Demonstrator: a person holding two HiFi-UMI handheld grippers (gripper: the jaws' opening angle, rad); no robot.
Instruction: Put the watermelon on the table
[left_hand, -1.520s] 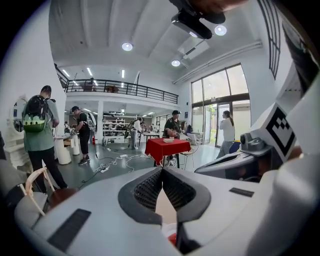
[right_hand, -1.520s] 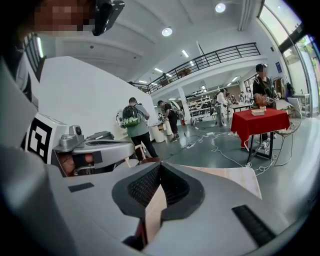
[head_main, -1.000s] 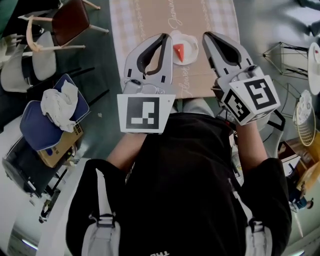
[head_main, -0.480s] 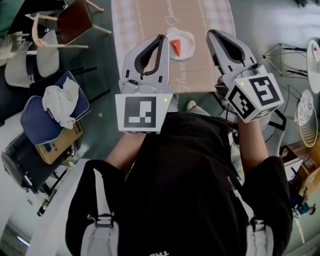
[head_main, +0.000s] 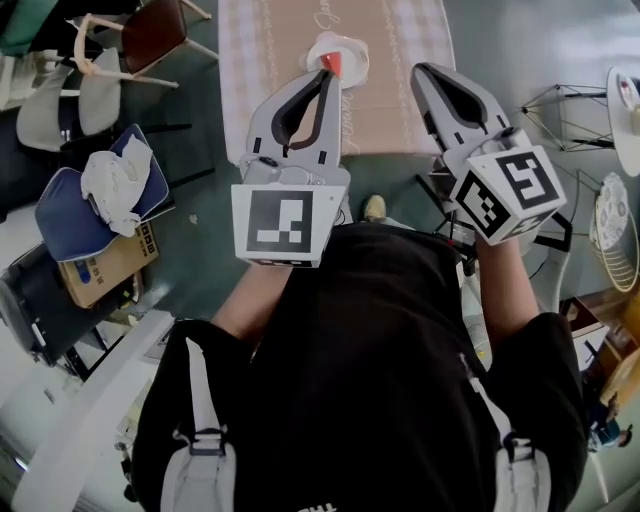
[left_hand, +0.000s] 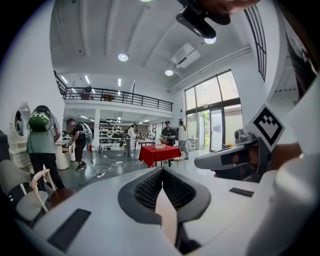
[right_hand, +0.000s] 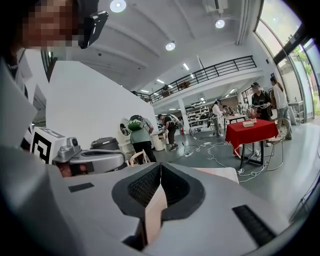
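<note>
Jaws, left: left gripper (head_main: 322, 82) clenched, pads meeting, nothing between them.
Jaws, right: right gripper (head_main: 425, 72) clenched likewise, empty.
Fruit: watermelon (head_main: 332, 64) wedge lies on a white plate (head_main: 352, 48); in the head view it shows just past the left gripper's tip, not gripped.
Plate: sits on the table (head_main: 400, 60), on its checked cloth.
Done: placement looks complete, since neither gripper carries the fruit.
Left: seemingly nothing, bar moving clear.
</note>
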